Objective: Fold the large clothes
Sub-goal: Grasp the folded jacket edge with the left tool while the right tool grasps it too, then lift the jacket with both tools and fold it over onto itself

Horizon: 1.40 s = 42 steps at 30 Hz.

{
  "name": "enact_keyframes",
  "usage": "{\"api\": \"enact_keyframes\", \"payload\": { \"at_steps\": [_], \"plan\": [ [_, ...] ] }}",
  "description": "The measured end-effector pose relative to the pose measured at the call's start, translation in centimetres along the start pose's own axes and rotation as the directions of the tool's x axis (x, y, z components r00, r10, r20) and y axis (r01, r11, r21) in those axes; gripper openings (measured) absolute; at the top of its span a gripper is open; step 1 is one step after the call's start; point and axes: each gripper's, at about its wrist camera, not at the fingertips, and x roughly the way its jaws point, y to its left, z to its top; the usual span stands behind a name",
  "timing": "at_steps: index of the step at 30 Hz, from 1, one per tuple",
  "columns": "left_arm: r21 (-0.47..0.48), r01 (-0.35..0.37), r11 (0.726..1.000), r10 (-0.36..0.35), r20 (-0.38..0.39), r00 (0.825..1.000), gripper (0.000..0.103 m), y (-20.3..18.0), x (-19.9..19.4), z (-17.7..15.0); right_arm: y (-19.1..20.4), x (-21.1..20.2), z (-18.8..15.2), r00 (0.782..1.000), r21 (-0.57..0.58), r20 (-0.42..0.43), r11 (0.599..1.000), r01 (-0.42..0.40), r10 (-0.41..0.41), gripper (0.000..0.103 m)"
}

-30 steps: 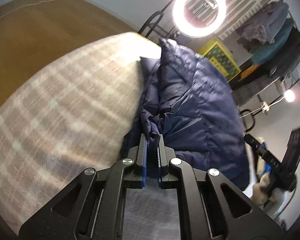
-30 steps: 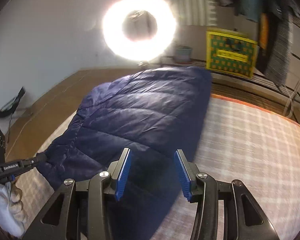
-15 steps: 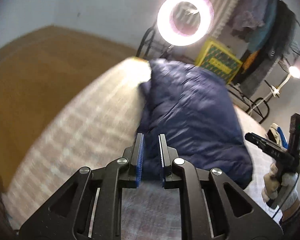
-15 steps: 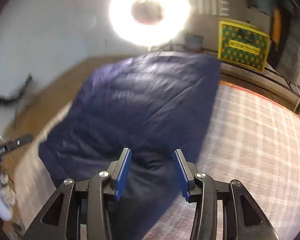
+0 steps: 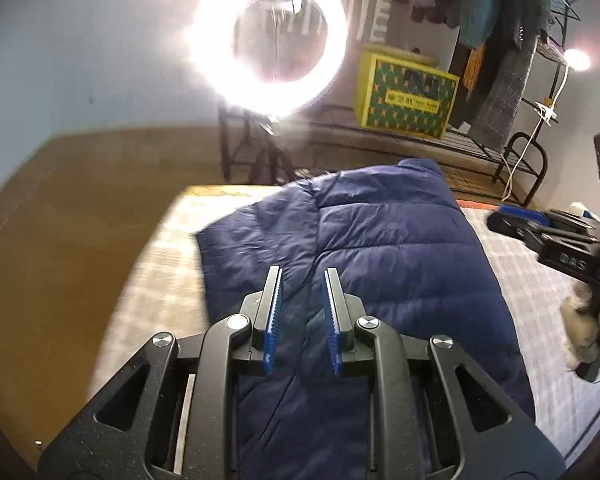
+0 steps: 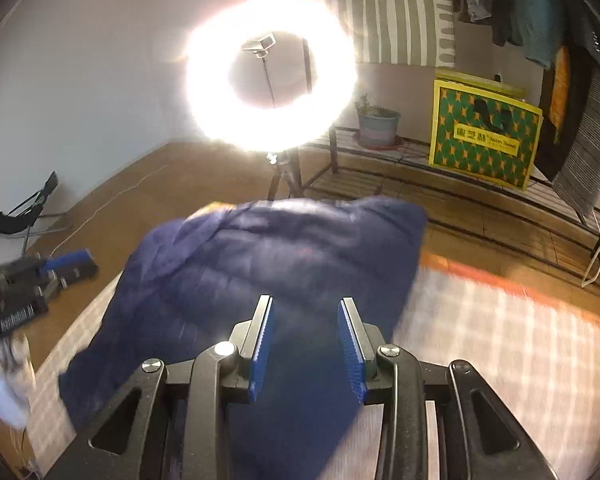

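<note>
A navy quilted puffer jacket [image 5: 380, 264] lies folded on a pale plaid bed cover [image 5: 168, 280]. It also shows in the right wrist view [image 6: 260, 272]. My left gripper [image 5: 302, 280] is open and empty, raised above the jacket's near part. My right gripper [image 6: 306, 312] is open and empty, above the jacket's near edge. The right gripper also shows at the right edge of the left wrist view [image 5: 540, 232], and the left gripper at the left edge of the right wrist view [image 6: 40, 276].
A bright ring light [image 5: 270, 40] on a stand is beyond the bed. A yellow-green box [image 5: 408, 94] sits on a black metal rack [image 5: 480, 148] with hanging clothes [image 5: 500, 20]. A potted plant [image 6: 378, 124] is on the rack. Wooden floor [image 5: 60, 200] lies to the left.
My left gripper let go of the jacket, opened and lifted away. The jacket dropped flat onto the bed. Both grippers swung up toward the ring light.
</note>
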Motion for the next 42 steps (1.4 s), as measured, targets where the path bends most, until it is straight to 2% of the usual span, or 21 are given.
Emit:
{"api": "enact_keyframes", "payload": {
  "at_steps": [3, 6, 14, 17, 18, 19, 20, 21, 22, 24, 25, 27, 28, 29, 31, 32, 34, 36, 39, 42],
  "plan": [
    [0.024, -0.042, 0.999, 0.043, -0.049, 0.998, 0.019, 0.1, 4.5, -0.1, -0.8, 3.7, 1.4, 1.0, 0.007, -0.01, 1.0, 0.021, -0.021, 0.035],
    [0.047, -0.072, 0.996, 0.076, -0.089, 0.993, 0.019, 0.6, 7.4, -0.9, -1.3, 6.5, 1.2, 0.998, -0.005, -0.029, 0.999, 0.047, -0.047, 0.035],
    [-0.043, 0.001, 0.999, -0.006, -0.099, 0.995, 0.024, 3.1, 8.9, -2.4, -3.4, 11.3, -0.9, 0.994, 0.073, -0.107, 0.996, 0.042, -0.034, 0.035],
    [-0.107, 0.038, 0.994, -0.048, -0.089, 0.995, 0.024, 4.8, 7.4, -1.6, -2.0, 10.7, -0.4, 0.986, -0.015, -0.129, 0.994, 0.109, -0.11, 0.036],
    [-0.126, 0.049, 0.991, -0.058, -0.065, 0.996, 0.029, 5.7, 6.4, -1.4, -2.0, 9.8, -0.3, 0.987, -0.013, -0.119, 0.994, 0.11, -0.111, 0.038],
    [-0.146, 0.064, 0.987, -0.072, -0.049, 0.996, 0.046, 6.6, 5.7, -1.2, -2.3, 9.1, -0.2, 0.989, 0.004, -0.106, 0.994, 0.106, -0.105, 0.049],
    [-0.18, 0.086, 0.98, -0.094, -0.039, 0.995, 0.056, 7.9, 5.1, -1.0, -3.1, 7.6, -0.6, 0.993, 0.052, -0.078, 0.995, 0.089, -0.085, 0.062],
    [-0.23, 0.116, 0.966, -0.126, -0.03, 0.992, 0.07, 9.4, 4.6, -0.9, -4.0, 6.2, -1.1, 0.997, 0.108, -0.054, 0.992, 0.066, -0.06, 0.068],
    [-0.269, 0.144, 0.952, -0.157, -0.028, 0.987, 0.074, 10.7, 4.4, -0.9, -4.9, 5.0, -1.8, 0.999, 0.163, -0.036, 0.986, 0.035, -0.029, 0.078],
    [-0.359, 0.217, 0.908, -0.253, -0.054, 0.966, 0.075, 13.1, 5.1, -1.1, -6.4, 3.4, -3.3, 0.999, 0.252, -0.019, 0.967, -0.044, 0.051, 0.083],
    [-0.4, 0.246, 0.883, -0.298, -0.072, 0.952, 0.075, 14.0, 5.7, -1.2, -7.6, 2.7, -4.6, 0.994, 0.313, -0.022, 0.944, -0.099, 0.112, 0.085],
    [-0.489, 0.303, 0.818, -0.396, -0.097, 0.913, 0.075, 15.6, 7.1, -1.9, -9.0, 2.4, -6.3, 0.984, 0.386, -0.042, 0.911, -0.145, 0.174, 0.085],
    [-0.513, 0.315, 0.799, -0.424, -0.108, 0.899, 0.075, 16.0, 7.8, -2.3, -9.7, 2.5, -7.2, 0.976, 0.426, -0.051, 0.889, -0.169, 0.21, 0.085],
    [-0.53, 0.318, 0.786, -0.441, -0.121, 0.889, 0.075, 16.2, 8.4, -2.6, -10.5, 2.6, -8.2, 0.967, 0.468, -0.061, 0.863, -0.192, 0.248, 0.085],
    [-0.545, 0.316, 0.777, -0.452, -0.135, 0.882, 0.075, 16.6, 9.2, -3.2, -11.5, 2.7, -9.7, 0.948, 0.533, -0.056, 0.812, -0.237, 0.313, 0.086],
    [-0.555, 0.323, 0.767, -0.465, -0.133, 0.875, 0.075, 16.7, 9.7, -3.3, -11.8, 2.6, -9.9, 0.943, 0.541, -0.037, 0.801, -0.259, 0.33, 0.086],
    [-0.58, 0.356, 0.732, -0.508, -0.118, 0.853, 0.075, 16.7, 10.3, -3.7, -12.0, 2.5, -10.0, 0.937, 0.54, -0.02, 0.792, -0.284, 0.349, 0.086],
    [-0.592, 0.377, 0.712, -0.535, -0.11, 0.837, 0.075, 16.5, 10.9, -3.9, -11.8, 2.8, -10.0, 0.93, 0.545, -0.012, 0.782, -0.301, 0.367, 0.086],
    [-0.604, 0.38, 0.701, -0.547, -0.113, 0.83, 0.075, 16.2, 11.7, -3.6, -11.2, 3.4, -9.7, 0.92, 0.541, -0.005, 0.775, -0.327, 0.392, 0.085],
    [-0.642, 0.383, 0.664, -0.557, -0.083, 0.826, 0.075, 16.4, 12.4, -3.3, -9.8, 3.8, -9.4, 0.918, 0.523, -0.017, 0.786, -0.329, 0.396, 0.083]
  ]
}}
